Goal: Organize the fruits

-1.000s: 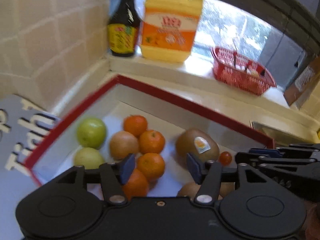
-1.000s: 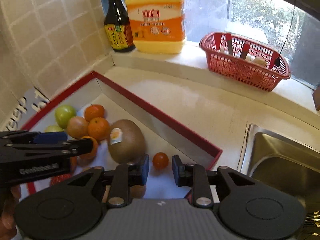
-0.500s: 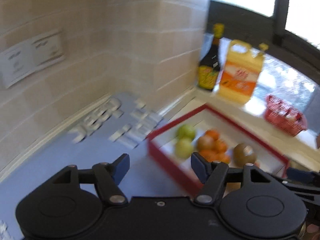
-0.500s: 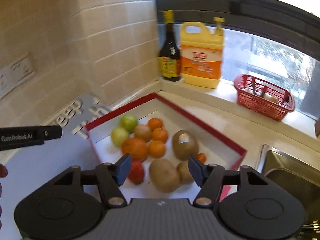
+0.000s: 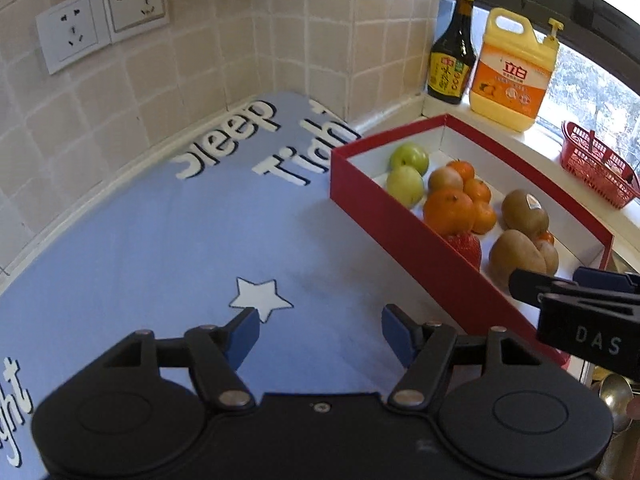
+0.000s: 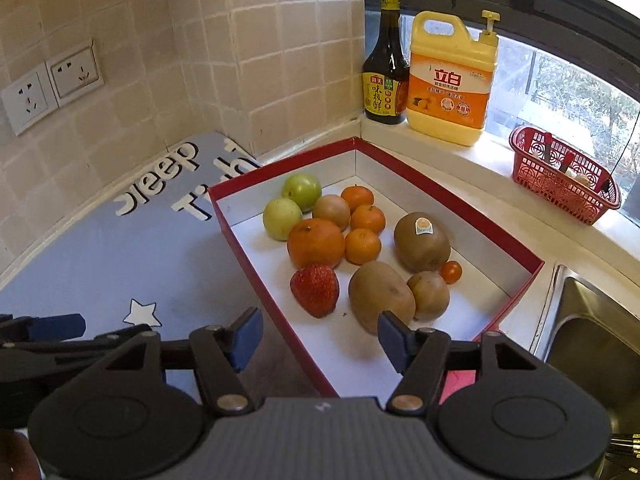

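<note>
A red box (image 6: 228,220) with a white floor holds the fruit: two green apples (image 6: 282,218), a large orange (image 6: 315,242), several mandarins (image 6: 363,246), a strawberry (image 6: 315,290), three kiwis (image 6: 422,242) and a cherry tomato (image 6: 451,271). The box also shows in the left wrist view (image 5: 400,236). My right gripper (image 6: 320,336) is open and empty, above the box's near edge. My left gripper (image 5: 320,334) is open and empty over the blue mat (image 5: 160,240), left of the box.
A dark sauce bottle (image 6: 385,68) and a yellow detergent jug (image 6: 452,84) stand on the window sill. A red basket (image 6: 564,180) sits further right on it. A steel sink (image 6: 592,340) lies right of the box. Tiled walls with sockets (image 5: 100,20) stand behind.
Both grippers have pulled back and up from the box. The right gripper, narrow over the cherry tomato a second ago, has opened wide. The left gripper has swung left over the mat.
</note>
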A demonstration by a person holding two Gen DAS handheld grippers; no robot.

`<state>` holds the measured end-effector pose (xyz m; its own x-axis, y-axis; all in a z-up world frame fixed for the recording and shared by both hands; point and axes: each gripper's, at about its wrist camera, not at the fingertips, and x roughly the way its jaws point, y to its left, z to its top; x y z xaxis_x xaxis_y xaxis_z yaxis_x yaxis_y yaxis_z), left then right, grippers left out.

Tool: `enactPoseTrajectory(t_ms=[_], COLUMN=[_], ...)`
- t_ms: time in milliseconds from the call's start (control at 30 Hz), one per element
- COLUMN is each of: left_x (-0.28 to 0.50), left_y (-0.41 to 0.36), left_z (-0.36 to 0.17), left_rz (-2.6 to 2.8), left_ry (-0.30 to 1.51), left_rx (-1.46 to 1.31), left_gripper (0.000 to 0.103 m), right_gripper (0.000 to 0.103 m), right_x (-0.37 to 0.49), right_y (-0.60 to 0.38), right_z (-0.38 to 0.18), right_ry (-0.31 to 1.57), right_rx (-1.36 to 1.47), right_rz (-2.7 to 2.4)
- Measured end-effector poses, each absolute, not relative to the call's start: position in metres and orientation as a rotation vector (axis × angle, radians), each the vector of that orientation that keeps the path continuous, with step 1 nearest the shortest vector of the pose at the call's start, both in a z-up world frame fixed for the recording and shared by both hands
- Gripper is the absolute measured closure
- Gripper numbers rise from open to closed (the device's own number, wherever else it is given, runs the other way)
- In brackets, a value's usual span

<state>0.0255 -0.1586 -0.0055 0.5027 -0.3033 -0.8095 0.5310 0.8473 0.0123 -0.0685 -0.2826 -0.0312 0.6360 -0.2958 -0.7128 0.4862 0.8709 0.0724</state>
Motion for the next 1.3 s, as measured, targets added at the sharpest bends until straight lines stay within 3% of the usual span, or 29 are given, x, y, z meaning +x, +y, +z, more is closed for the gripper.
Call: enactPoseTrajectory(t_ms=[1300], left_x=[0.019], left_y=[-0.175], left_z=[-0.010], left_rz=[-0.551], left_ry=[0.924], left_rx=[0.316], left_gripper=[0.023], right_gripper=[0.032], right_x=[-0.067], right_y=[-0.289], right_z=[-0.038], right_ry=[0.777], right_rx=[0.281], right_rz=[-0.487])
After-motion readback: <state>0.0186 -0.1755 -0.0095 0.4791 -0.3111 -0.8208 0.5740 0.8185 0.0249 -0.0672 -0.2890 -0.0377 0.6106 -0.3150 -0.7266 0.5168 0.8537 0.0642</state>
